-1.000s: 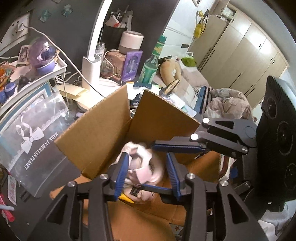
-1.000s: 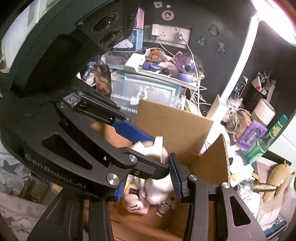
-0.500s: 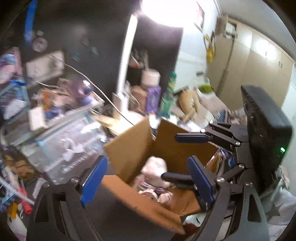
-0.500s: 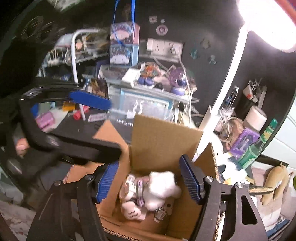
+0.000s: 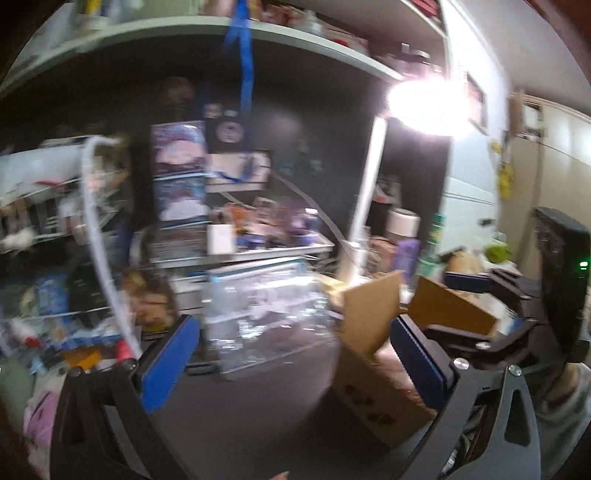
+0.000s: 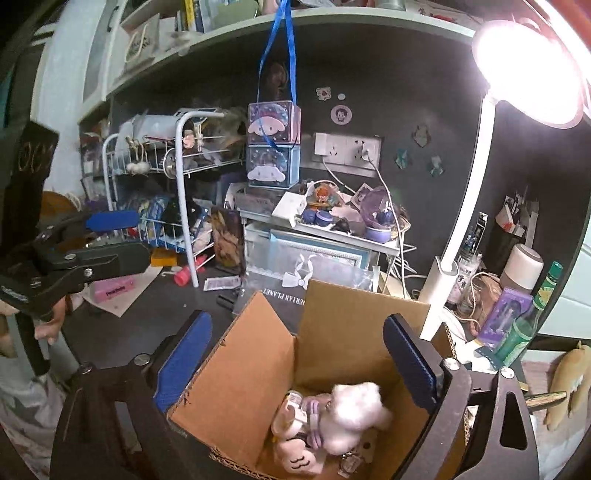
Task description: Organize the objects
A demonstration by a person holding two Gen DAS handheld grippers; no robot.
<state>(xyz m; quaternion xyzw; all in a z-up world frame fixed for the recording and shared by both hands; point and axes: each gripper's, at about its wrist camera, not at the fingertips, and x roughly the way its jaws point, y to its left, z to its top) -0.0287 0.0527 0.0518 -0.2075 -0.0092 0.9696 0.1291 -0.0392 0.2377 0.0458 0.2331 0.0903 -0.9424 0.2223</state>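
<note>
Jaws wide, plush toy (image 6: 343, 417) below, in box (image 6: 236, 369)

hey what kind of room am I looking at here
Probably a bedroom desk nook at home: a cluttered dark desk under a shelf, lit by a desk lamp, with a wire rack of trinkets and a cardboard box holding a plush toy.
</note>
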